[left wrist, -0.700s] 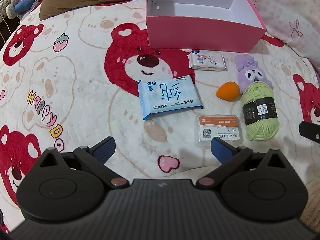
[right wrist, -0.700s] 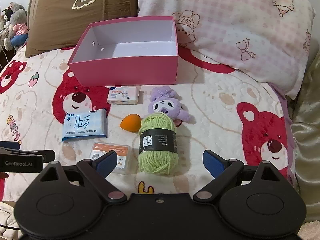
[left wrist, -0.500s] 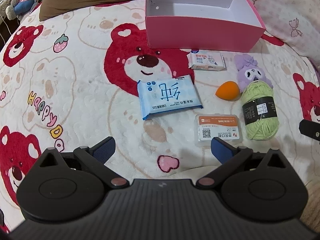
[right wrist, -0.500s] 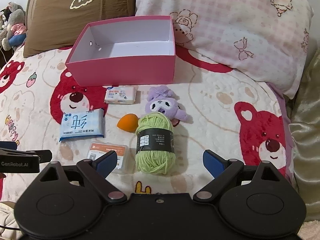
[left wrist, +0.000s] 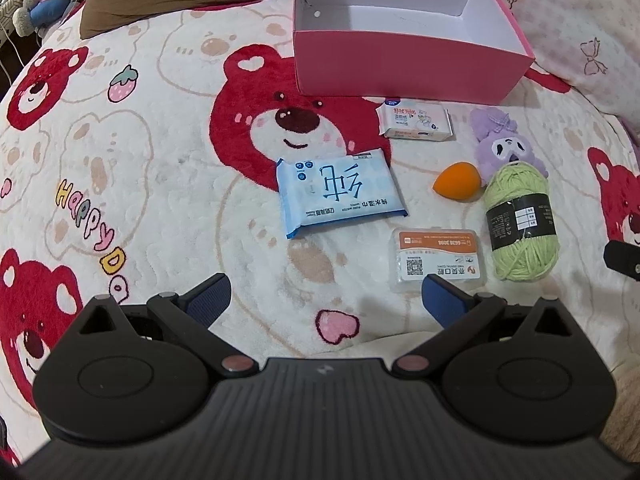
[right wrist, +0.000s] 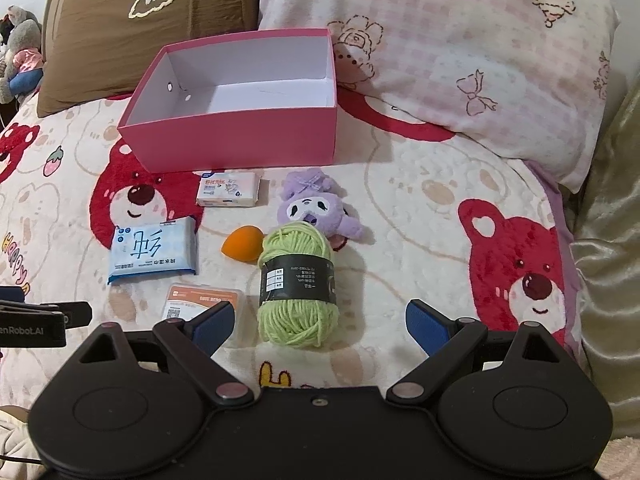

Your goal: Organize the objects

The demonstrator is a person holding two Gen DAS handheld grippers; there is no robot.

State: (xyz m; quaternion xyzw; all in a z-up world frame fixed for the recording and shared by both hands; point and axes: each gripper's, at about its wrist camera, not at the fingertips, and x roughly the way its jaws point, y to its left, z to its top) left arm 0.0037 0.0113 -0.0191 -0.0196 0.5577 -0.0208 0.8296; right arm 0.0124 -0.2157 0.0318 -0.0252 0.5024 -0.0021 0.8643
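Note:
An empty pink box (left wrist: 400,60) (right wrist: 240,136) stands on the bear-print blanket. In front of it lie a small white tissue pack (left wrist: 416,120) (right wrist: 229,189), a blue wipes pack (left wrist: 340,194) (right wrist: 154,250), an orange sponge (left wrist: 456,178) (right wrist: 242,244), a purple plush (left wrist: 504,148) (right wrist: 316,208), a green yarn ball (left wrist: 520,224) (right wrist: 298,288) and a clear floss box (left wrist: 438,260) (right wrist: 200,304). My left gripper (left wrist: 324,300) is open above the blanket, near the floss box. My right gripper (right wrist: 316,320) is open, the yarn's near end between its fingers, untouched.
A brown pillow (right wrist: 140,20) and a pink checked pillow (right wrist: 460,48) lie behind the box. Stuffed toys (right wrist: 20,56) sit at the far left. A gold cushion (right wrist: 612,240) borders the right edge of the bed.
The right gripper has moved forward and slightly down toward the yarn. The left gripper has barely shifted. Both stay open.

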